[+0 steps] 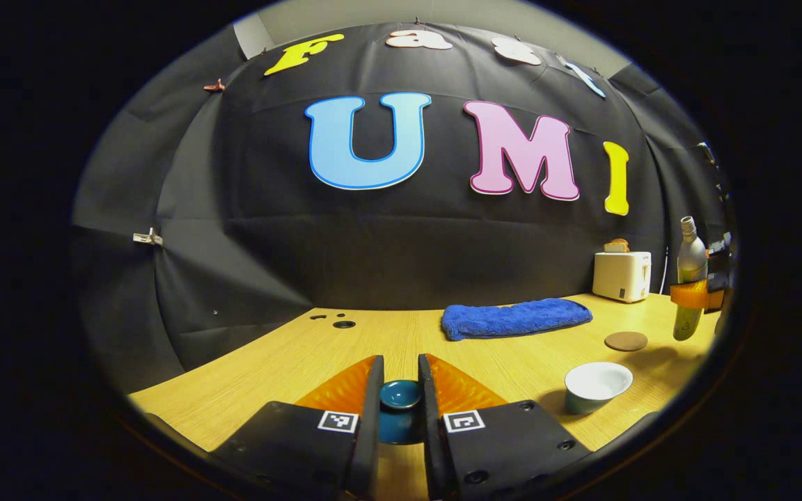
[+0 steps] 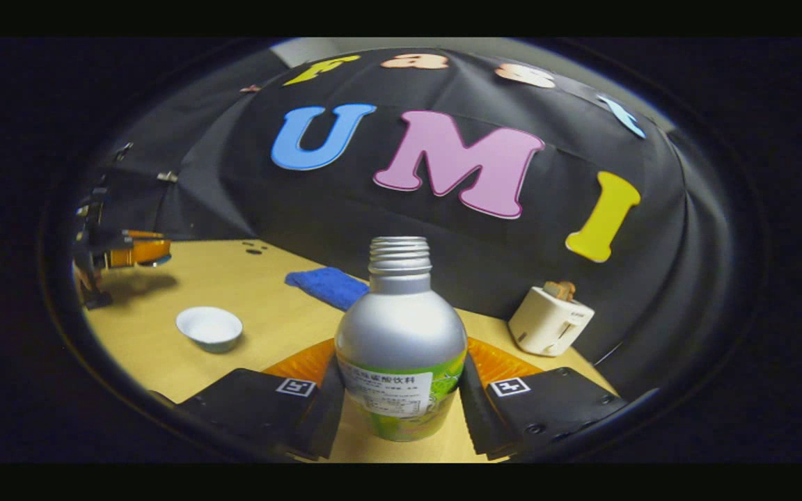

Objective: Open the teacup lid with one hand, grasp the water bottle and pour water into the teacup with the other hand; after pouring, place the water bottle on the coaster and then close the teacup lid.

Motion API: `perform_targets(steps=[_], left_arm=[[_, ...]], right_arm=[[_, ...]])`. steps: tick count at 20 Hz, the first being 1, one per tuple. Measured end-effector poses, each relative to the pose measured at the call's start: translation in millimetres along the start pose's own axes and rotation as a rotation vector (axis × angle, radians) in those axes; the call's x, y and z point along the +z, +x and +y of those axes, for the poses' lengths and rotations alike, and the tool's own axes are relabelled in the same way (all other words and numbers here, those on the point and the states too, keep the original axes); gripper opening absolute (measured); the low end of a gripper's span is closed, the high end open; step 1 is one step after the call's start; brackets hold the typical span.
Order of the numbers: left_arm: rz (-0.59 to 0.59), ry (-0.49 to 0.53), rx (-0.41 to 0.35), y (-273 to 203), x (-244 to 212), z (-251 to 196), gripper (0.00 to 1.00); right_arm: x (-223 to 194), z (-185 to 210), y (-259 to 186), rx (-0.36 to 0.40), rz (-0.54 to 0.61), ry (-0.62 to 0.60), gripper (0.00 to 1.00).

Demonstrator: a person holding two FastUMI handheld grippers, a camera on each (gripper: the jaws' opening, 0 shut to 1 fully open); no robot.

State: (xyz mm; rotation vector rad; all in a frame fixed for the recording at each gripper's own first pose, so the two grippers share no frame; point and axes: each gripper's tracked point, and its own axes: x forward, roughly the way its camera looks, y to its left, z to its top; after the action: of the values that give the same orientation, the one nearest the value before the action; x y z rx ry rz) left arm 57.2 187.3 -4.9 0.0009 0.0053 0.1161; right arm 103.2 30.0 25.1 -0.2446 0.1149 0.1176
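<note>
My left gripper (image 1: 400, 374) is shut on the teal teacup lid (image 1: 401, 395), held above the wooden table (image 1: 289, 362). The open teacup (image 1: 597, 386), white inside, stands to its right. In the right gripper view the same teacup (image 2: 209, 327) sits low on the left. My right gripper (image 2: 401, 372) is shut on the silver water bottle (image 2: 401, 327), uncapped, with a green label. In the left gripper view the bottle (image 1: 690, 275) hangs nearly upright above the table's right end. A round brown coaster (image 1: 626, 341) lies between cup and bottle.
A folded blue towel (image 1: 516, 318) lies at the back of the table, and a white toaster (image 1: 622, 275) with toast stands to its right. The right gripper view also has the towel (image 2: 324, 285) and toaster (image 2: 551, 320). Two dark holes (image 1: 343, 323) mark the table's far left.
</note>
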Motion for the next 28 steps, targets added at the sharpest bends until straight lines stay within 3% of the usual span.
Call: perform_targets(steps=[4, 7, 15, 21, 28], left_arm=[[0.0, 0.0, 0.0, 0, 0, 0, 0.3], [0.0, 0.0, 0.0, 0, 0, 0, 0.3], [-0.001, 0.0, -0.001, 1, 0, 0, 0.31], [-0.001, 0.0, -0.001, 1, -1, 0, 0.31], [-0.002, 0.0, -0.001, 2, -1, 0, 0.3]], right_arm=[[14, -2, 19, 0.064, -0.068, 0.16, 0.75], [17, -10, 34, 0.072, -0.114, 0.204, 0.75], [-4, -27, 75, 0.052, -0.122, 0.187, 0.73], [-25, -35, 90, 0.048, -0.086, 0.259, 0.78], [-28, -43, 102, 0.018, -0.104, 0.249, 0.79]])
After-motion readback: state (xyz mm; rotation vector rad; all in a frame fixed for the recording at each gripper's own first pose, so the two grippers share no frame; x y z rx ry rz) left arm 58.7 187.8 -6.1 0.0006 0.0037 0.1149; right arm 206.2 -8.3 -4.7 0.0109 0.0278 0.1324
